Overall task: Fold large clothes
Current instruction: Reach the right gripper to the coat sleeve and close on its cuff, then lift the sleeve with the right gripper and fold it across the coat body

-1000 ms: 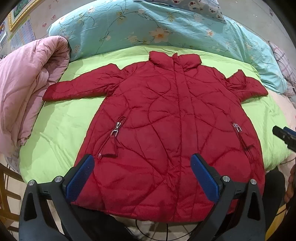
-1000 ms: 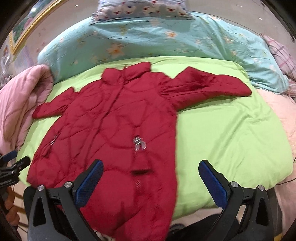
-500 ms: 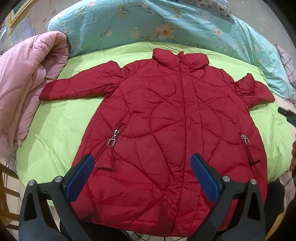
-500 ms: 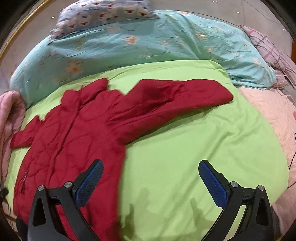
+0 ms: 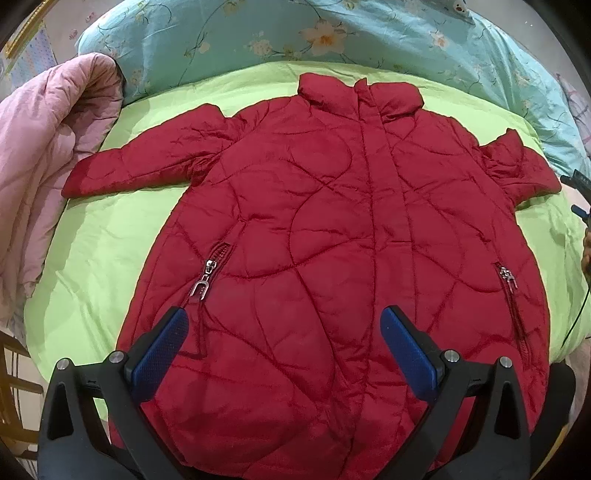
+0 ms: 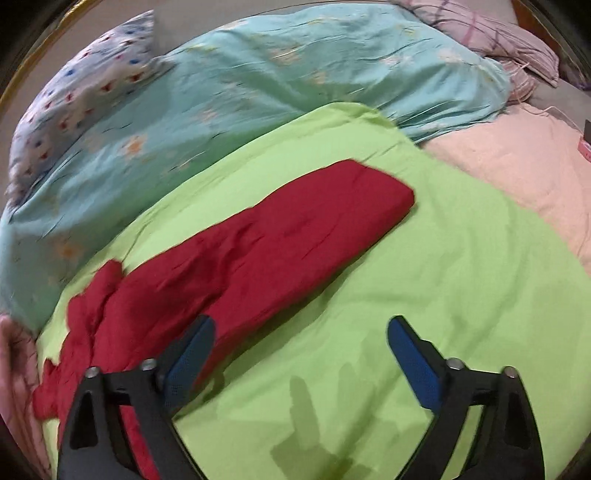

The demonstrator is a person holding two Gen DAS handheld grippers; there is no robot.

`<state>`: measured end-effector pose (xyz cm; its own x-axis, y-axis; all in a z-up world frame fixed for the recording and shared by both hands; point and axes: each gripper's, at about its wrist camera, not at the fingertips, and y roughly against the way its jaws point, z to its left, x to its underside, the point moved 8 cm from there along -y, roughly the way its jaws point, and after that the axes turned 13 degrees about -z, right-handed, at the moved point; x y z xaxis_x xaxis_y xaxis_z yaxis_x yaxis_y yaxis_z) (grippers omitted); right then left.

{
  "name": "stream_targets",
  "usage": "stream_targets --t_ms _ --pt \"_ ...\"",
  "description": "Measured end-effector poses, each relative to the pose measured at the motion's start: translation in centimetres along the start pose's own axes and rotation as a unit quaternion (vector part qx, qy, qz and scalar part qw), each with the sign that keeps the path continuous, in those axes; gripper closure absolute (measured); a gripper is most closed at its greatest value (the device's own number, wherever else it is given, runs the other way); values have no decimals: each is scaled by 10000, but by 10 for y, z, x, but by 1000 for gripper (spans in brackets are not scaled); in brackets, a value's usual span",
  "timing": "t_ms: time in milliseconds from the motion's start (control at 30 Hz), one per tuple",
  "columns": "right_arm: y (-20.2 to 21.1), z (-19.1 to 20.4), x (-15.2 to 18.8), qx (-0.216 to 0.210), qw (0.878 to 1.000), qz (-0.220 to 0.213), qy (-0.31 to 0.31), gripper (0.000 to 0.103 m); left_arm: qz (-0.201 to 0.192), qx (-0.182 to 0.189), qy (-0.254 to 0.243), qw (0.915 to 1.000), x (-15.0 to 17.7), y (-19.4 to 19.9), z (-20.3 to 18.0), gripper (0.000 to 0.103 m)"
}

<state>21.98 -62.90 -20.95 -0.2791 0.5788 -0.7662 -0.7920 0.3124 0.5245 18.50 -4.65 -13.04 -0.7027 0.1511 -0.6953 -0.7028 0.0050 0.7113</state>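
green bedsheet (image 5: 110,236) spread over the bed, turquoise floral quilt (image 5: 258,33) bunched along the far side, pink quilt (image 5: 40,147) heaped at the left edge. red padded coat (image 5: 332,229) laid flat, front up, collar toward the quilt and hem nearest the cameras, both sleeves stretched out sideways. no fold made yet, by the look of it: still at the opening step, lining up on the first sleeve.

left gripper (image 5: 284,343) hovering above the lower front of the coat, blue pads spread wide, nothing between them; left pocket zipper (image 5: 205,280) just beyond the left pad, hem below and partly hidden by the gripper body. not clear whether touching the cloth or just above it.

right gripper (image 6: 299,354) out over the coat's right sleeve (image 6: 295,243), pads likewise spread wide and empty. sleeve running diagonally away toward its cuff (image 6: 384,192); upper part of the sleeve passing beside and under the left pad, bare sheet in the gap between the pads. view somewhat blurred.

likely next: shifting further along the sleeve toward the cuff, dropping onto it, closing on the padded fabric, then carrying it across the chest. thick stuffing probably calling for a deep bite so the cloth does not slip out.
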Motion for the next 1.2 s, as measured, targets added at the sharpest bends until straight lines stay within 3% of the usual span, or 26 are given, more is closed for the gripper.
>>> stream_targets --t_ms 167,367,500,667,767,933,1200 --pt "-27 -15 -11 40 9994 77 -343 25 106 -31 -31 9999 0 -15 -4 0" --pt "-62 -32 -25 118 9972 136 -726 46 146 -69 -25 9999 -8 -30 -7 0" --pt "-89 -53 -27 188 9923 250 -1201 51 98 -61 3 9999 -17 -35 -10 0" --pt "-98 -58 -29 -33 9890 94 -1475 87 102 -20 -28 9999 -21 -40 -15 0" --pt "-86 -44 -38 -193 9910 -161 -1316 94 144 -6 -47 9999 -21 -44 -16 0" --pt "-43 4 -62 -748 9916 -638 -835 95 136 52 -5 9999 -21 -45 -16 0" --pt "20 113 -53 -1716 9827 -694 -72 95 73 154 172 9997 -21 -40 -6 0"
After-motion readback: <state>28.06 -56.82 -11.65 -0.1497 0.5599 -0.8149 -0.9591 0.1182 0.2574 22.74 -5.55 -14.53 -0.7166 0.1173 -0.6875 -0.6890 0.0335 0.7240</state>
